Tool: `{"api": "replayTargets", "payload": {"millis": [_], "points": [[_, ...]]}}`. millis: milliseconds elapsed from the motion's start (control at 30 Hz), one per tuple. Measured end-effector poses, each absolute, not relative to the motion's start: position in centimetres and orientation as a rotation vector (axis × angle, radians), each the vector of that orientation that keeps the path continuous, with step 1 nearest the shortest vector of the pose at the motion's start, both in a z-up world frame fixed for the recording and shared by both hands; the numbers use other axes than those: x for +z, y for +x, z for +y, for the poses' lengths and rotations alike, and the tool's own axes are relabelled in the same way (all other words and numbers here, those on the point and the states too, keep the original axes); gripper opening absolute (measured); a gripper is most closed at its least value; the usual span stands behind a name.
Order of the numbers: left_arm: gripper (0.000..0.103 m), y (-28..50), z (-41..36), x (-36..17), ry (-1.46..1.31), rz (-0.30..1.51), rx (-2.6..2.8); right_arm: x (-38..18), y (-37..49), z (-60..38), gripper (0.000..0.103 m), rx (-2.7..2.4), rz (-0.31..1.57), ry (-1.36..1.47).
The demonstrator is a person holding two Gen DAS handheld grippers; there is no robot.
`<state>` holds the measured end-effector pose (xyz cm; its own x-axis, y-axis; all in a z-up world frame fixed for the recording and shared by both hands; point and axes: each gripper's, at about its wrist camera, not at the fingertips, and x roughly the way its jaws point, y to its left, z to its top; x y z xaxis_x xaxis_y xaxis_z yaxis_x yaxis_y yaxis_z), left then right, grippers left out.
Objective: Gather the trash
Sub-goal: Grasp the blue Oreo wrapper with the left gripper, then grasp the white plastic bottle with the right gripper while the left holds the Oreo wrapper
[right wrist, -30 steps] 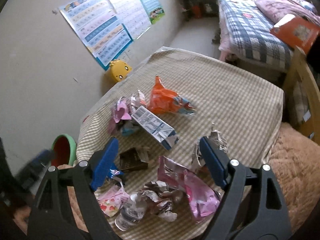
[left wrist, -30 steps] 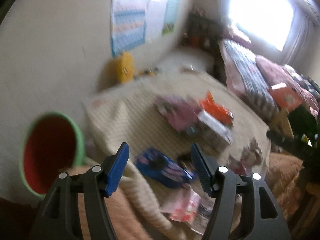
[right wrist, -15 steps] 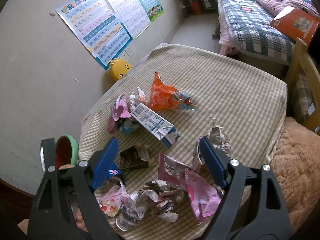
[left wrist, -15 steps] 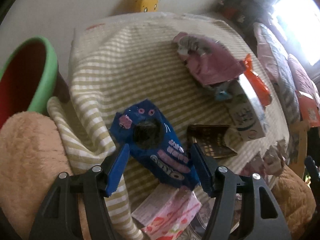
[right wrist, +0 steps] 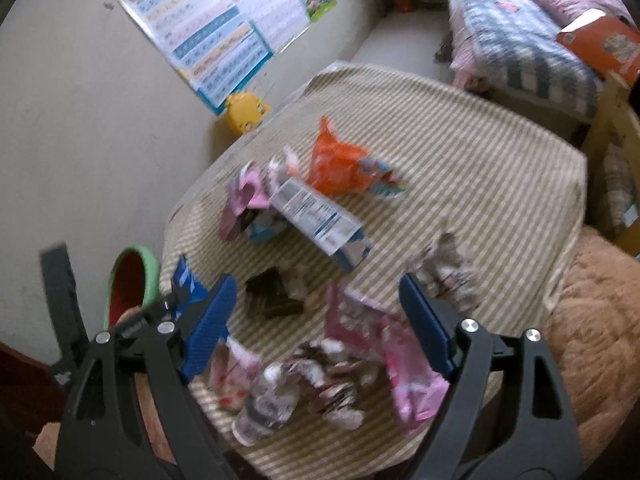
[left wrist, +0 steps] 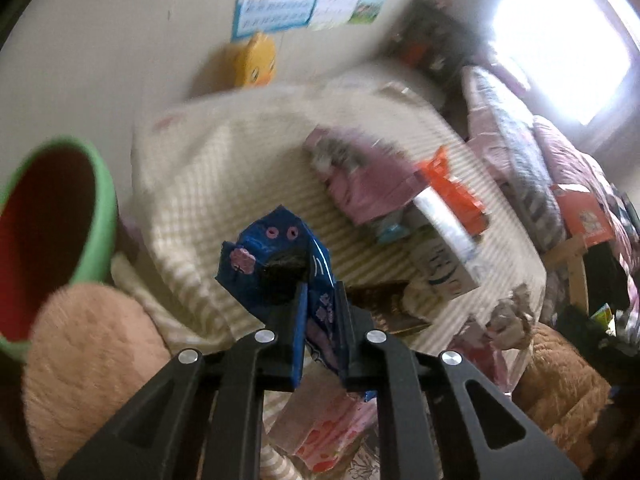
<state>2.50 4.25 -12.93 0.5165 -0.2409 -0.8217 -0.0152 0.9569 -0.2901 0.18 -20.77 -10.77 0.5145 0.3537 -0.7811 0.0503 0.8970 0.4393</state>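
Two fingers (left wrist: 298, 316) of left gripper (left wrist: 320, 300) pinch blue wrapper (left wrist: 276, 252)

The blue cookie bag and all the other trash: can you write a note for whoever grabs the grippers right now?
Left gripper: shut on the blue cookie bag, near the table edge by the green bin.
Right gripper: open, holding nothing, above the near pile.
Done: first wrapper gripped; none seen in the bin yet.
Left on the striped tablecloth: orange bag, milk carton, pink wrappers, brown wrapper, crushed bottle, crumpled paper.
Next, probably: drop the blue bag in the bin, then fetch the rest.
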Motion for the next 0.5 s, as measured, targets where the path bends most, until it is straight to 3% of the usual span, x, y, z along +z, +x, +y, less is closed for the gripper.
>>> {"api": "replayTargets", "payload": {"millis": [233,500], "points": [[0.010,2.2,4.1,-10.4,-0.196,0.930,-0.159,-13.8,-1.8,-16.1,0.082,0.329,1.193,0.393],[0.011,2.5,5.0,-11.1,-0.228,0.906,-0.156,-17.9,-4.0,-11.9,0.080,0.412,1.403,0.388]]}}
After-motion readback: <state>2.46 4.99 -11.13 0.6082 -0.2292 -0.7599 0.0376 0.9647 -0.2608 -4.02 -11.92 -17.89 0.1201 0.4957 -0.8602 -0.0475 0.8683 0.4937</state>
